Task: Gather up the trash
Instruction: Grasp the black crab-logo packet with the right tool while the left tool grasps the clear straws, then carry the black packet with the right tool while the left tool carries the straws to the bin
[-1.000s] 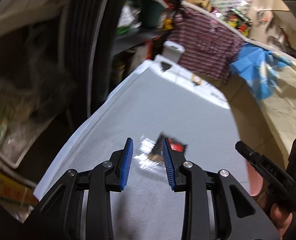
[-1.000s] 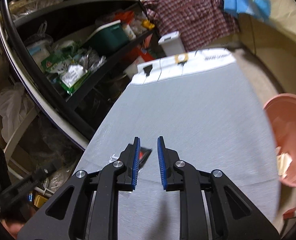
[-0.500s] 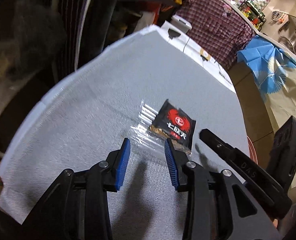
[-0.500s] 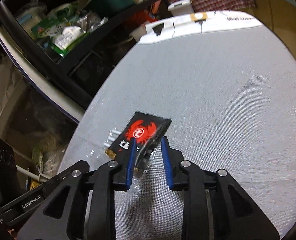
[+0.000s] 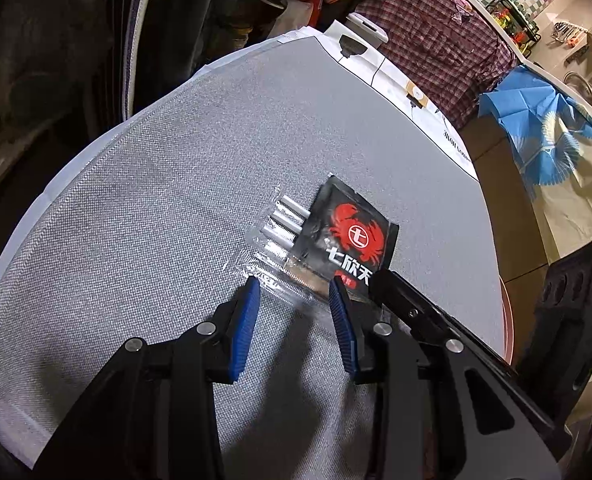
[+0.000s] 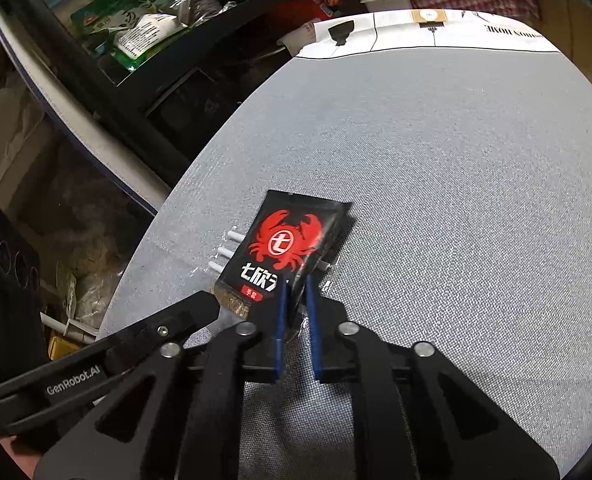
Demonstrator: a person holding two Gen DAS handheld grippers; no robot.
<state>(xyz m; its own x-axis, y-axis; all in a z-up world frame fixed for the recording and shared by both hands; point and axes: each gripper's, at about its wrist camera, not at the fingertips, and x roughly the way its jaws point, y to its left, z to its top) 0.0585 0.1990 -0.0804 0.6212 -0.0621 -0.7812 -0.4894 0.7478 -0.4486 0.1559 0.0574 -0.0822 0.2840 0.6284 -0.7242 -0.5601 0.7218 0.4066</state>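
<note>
A black packet with a red crab logo (image 5: 350, 236) lies on the grey table (image 5: 156, 200), overlapping a clear plastic wrapper with white sticks (image 5: 284, 236). My left gripper (image 5: 294, 292) is open, its tips straddling the near edge of the clear wrapper. My right gripper (image 6: 295, 292) is shut on the near right corner of the crab packet (image 6: 284, 244), whose edge lifts off the table (image 6: 456, 160). The right gripper's body shows at the right of the left wrist view.
A dark shelf with bags and a green box (image 6: 136, 36) runs along the table's left side. A pink bin's rim (image 5: 505, 320) sits past the right edge. A plaid shirt (image 5: 436, 36) and a blue cloth (image 5: 544, 136) hang beyond the far end.
Both grippers moved down and forward to the trash. The right gripper closed on the crab packet's corner. The left gripper's tips reached the clear wrapper's edge.
</note>
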